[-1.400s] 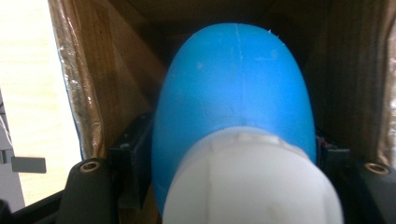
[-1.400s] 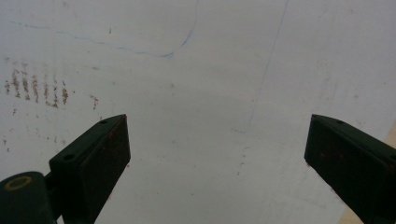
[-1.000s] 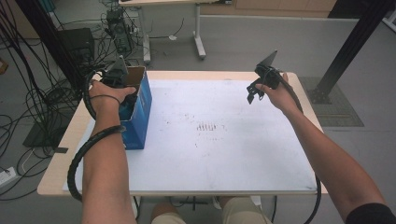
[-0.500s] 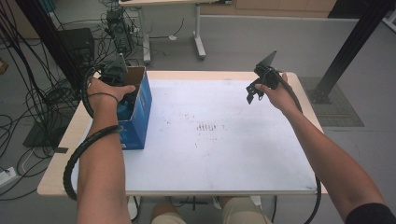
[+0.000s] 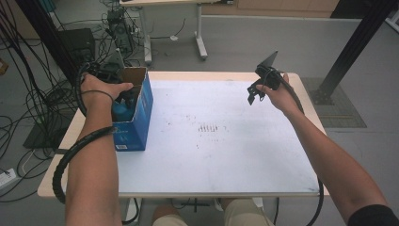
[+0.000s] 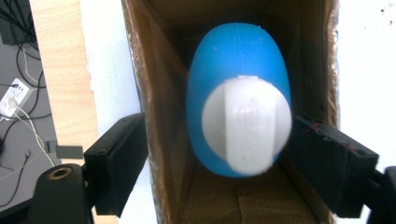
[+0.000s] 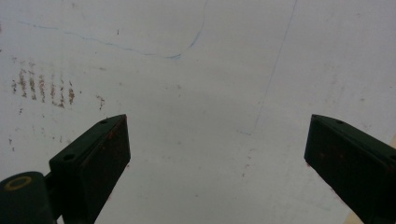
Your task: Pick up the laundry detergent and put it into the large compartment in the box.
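White-topped bench with pale wood edging, faintly scuffed with small brown marks near its middle. Blue cardboard box, open at the top, standing upright near the left edge of the bench. Inside the box, a blue egg-shaped object with a white round cap, lying against the brown inner walls. Left gripper lowered over the box mouth, jaws spread wide, one outside the left wall of the box and the other by the right wall, gripping nothing. Right gripper raised above the far right part of the bench, jaws wide apart, empty, pointed down at bare white surface.
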Motion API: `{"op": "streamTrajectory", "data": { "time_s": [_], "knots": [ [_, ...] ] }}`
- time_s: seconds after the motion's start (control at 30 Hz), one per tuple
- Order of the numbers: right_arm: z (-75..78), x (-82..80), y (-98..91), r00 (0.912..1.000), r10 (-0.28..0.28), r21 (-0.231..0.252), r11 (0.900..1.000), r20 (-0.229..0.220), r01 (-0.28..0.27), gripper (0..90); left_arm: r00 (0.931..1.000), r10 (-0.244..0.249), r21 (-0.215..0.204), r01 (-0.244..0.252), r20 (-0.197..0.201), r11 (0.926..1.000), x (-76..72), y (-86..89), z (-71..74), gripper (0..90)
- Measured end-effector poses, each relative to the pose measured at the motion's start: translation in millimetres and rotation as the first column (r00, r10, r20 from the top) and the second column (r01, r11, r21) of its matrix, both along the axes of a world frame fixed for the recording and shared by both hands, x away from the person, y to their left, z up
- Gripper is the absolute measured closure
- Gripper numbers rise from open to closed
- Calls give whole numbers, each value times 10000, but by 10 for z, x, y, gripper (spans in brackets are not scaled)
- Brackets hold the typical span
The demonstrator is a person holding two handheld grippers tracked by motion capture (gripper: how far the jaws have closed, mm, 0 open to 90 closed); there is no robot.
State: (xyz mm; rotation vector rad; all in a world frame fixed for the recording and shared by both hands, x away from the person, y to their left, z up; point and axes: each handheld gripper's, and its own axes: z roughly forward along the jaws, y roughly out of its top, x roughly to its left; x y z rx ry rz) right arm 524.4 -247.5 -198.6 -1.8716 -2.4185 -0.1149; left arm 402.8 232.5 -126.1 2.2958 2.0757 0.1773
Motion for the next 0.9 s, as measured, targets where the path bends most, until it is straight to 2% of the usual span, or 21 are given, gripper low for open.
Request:
{"op": "streamTrajectory", "data": {
  "time_s": [0.17,0.37,0.47,0.57,0.7,0.8,0.9],
  "knots": [
    [10,-5,2,10000,8,2,10000,27,-8,71,9995,-292,-17,292,110,9996,-23,-63,122,150],
    [33,-12,-15,10000,-51,53,10000,74,51,71,9951,-953,244,946,279,9952,-37,-254,270,97],
    [36,-5,-21,10000,-93,62,9999,32,93,71,9886,-1475,453,1460,305,9882,-36,-393,338,81],
    [37,-1,-34,10000,-97,72,9999,17,97,71,9792,-2000,435,1985,341,9791,-44,-479,401,81],
    [37,7,-54,9999,-123,95,9999,0,123,71,9579,-2832,466,2811,464,9585,-81,-617,491,74],
    [40,8,-63,9999,-143,88,9999,3,143,71,9316,-3592,475,3569,552,9329,-125,-731,563,59],
    [42,10,-70,9999,-156,98,9998,-15,156,71,9013,-4293,601,4261,583,9027,-169,-848,615,47]
  ]
}}
